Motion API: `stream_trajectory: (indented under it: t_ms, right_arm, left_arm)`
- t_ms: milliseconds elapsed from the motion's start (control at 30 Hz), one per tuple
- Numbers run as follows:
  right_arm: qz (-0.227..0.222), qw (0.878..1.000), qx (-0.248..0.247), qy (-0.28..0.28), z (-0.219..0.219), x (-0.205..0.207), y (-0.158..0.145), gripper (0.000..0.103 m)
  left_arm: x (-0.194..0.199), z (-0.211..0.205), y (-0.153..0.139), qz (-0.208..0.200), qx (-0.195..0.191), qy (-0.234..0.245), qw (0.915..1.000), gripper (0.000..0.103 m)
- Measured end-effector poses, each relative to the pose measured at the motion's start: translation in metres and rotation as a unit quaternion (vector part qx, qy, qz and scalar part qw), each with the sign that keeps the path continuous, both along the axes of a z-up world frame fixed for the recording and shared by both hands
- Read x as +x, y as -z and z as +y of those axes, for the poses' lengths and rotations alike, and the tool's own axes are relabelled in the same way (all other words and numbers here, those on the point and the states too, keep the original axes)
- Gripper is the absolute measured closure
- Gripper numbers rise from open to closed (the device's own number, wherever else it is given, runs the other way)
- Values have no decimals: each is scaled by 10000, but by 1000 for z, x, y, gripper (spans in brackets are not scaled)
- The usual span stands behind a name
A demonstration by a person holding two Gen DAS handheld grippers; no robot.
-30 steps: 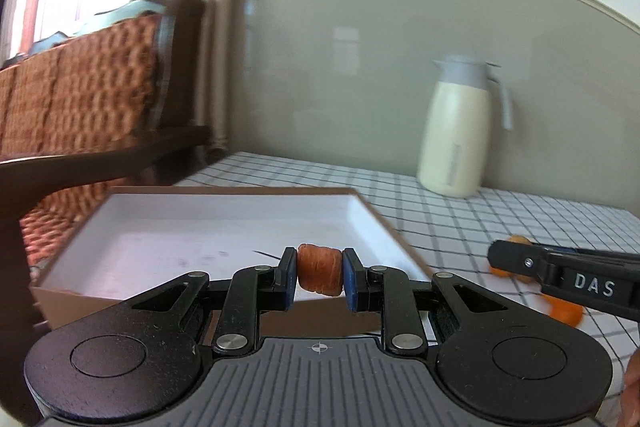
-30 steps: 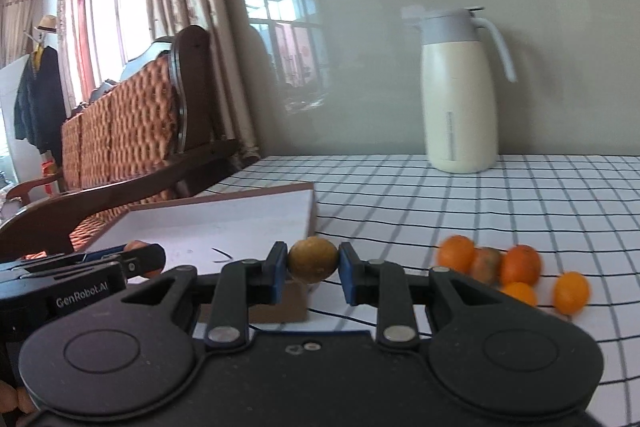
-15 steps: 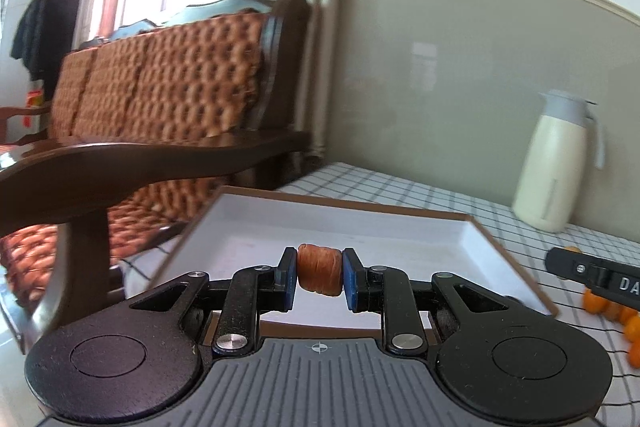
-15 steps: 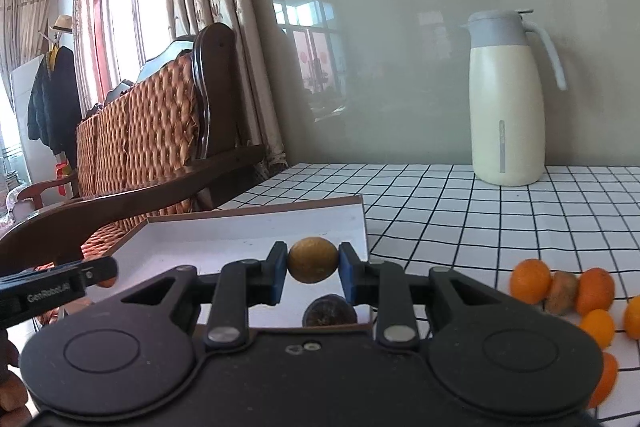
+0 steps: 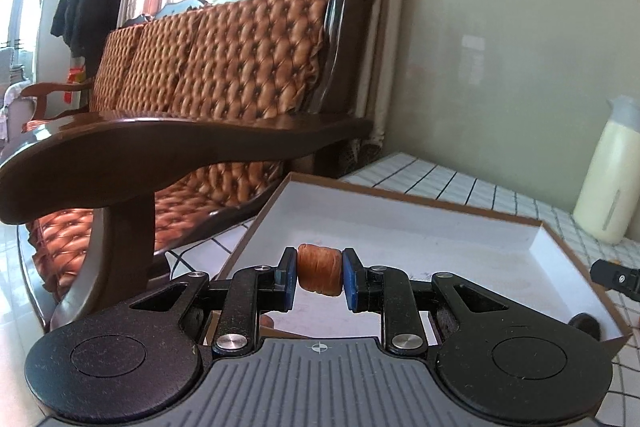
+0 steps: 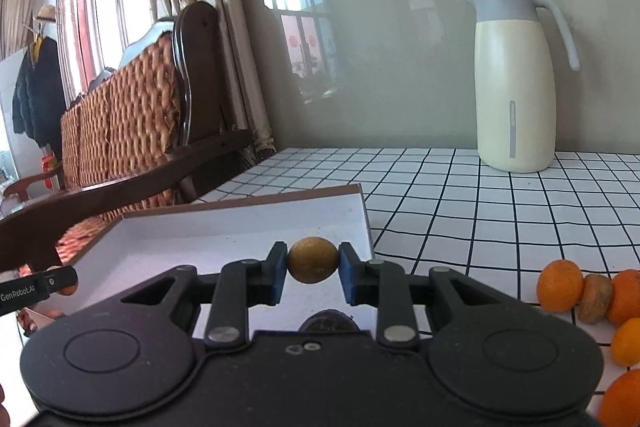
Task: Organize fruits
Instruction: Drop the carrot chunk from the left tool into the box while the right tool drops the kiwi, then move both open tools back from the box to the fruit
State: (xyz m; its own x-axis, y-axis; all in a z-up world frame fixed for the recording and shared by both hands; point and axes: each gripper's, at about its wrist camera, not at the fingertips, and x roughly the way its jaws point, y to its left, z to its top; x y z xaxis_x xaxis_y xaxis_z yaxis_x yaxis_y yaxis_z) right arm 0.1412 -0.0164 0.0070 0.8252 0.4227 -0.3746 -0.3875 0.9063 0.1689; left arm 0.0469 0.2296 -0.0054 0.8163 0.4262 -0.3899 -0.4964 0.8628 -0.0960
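1. The left gripper [image 5: 319, 277] is closed on a wrinkled orange-brown fruit [image 5: 319, 269]; both blue pads press on its sides. The fruit is held in the air above the near part of the box [image 5: 420, 201].
2. The box is a shallow cardboard tray with brown outside and white inside. It lies on the table [image 6: 480, 211], which has a white cloth with a black grid.
3. The right gripper [image 6: 313, 277] is closed on a round yellow-brown fruit [image 6: 313, 265]. This fruit is also over the box, near its right wall.
4. Below the right gripper, a dark round fruit [image 6: 328, 321] lies inside the box, partly hidden by the gripper body. In the left wrist view a dark fruit [image 5: 585, 323] is seen in the near right corner of the box; I cannot tell for sure if it is the same one.
5. At the right edge of the right wrist view, a group of loose fruits lies on the table, outside the box: several oranges [image 6: 559, 285] and one brownish fruit [image 6: 597, 298] between two of them, touching them.
6. A cream jug with grey lid [image 6: 516, 83] stands upright at the far side of the table, near the wall, well apart from the box.
7. A wooden sofa with orange-brown cushions [image 5: 224, 59] stands beside the table, behind the box.
8. Each gripper is visible in the other camera: the tip of the right one at the right edge of the left wrist view, and the tip of the left one at the left edge of the right wrist view.
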Motion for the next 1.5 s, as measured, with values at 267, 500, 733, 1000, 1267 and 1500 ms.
stream_trajectory:
  t_ms: [267,500,733,1000,1267,1500]
  right_arm:
    - [-340,9988,152,324,-8,-7,-6,23]
    - [-753,9940,711,352,-30,-20,-18,6]
    - [-744,9947,601,370,-33,-22,-16,6]
    - [-139,9990,413,-17,-29,-20,-7,6]
    - [128,9996,239,-76,-37,-31,1,6]
    - [74,9996,168,209,-63,-42,-3,6]
  left_arm:
    - [10,7,0,118,-164,-333,9992,9]
    - [-7,-27,-11,-408,748,-217,9961,0]
    - [-7,-32,-15,-321,908,-235,9951,0]
    - [0,-24,-10,48,605,-444,9972,0]
    - [7,-40,-5,206,461,39,9987,0]
    - [13,-71,-4,307,658,469,9963,0]
